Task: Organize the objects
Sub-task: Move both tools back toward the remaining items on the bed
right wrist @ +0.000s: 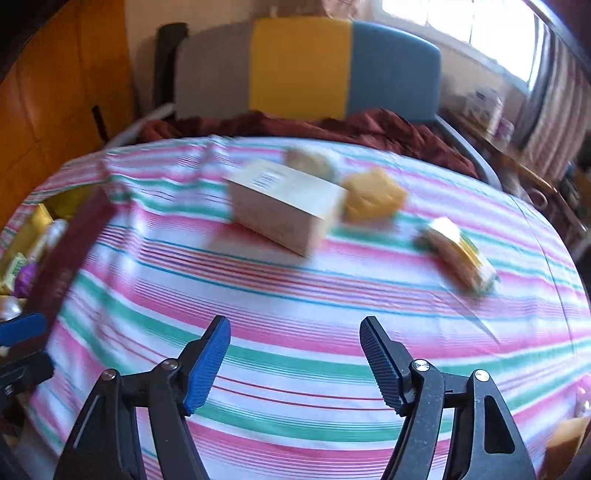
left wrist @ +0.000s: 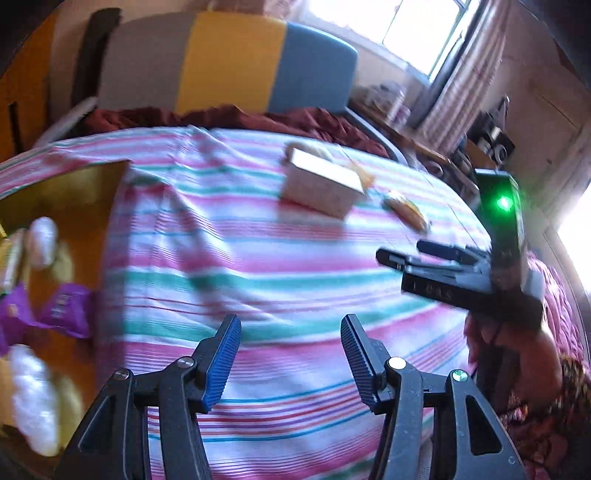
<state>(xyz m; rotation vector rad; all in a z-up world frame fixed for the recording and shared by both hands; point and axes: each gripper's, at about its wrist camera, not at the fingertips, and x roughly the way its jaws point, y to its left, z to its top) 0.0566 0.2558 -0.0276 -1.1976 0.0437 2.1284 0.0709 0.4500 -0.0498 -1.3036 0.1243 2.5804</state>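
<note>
A pale box lies on the striped sheet of a bed, with a yellow packet just beside it and a smaller wrapped packet near its right. At the sheet's left edge stands a tray holding a purple wrapper and white packets. Both the left gripper and right gripper hang above bare sheet, jaws apart, holding nothing. Behind are a grey, yellow and blue headboard, a dark red blanket and a bright window.
</note>
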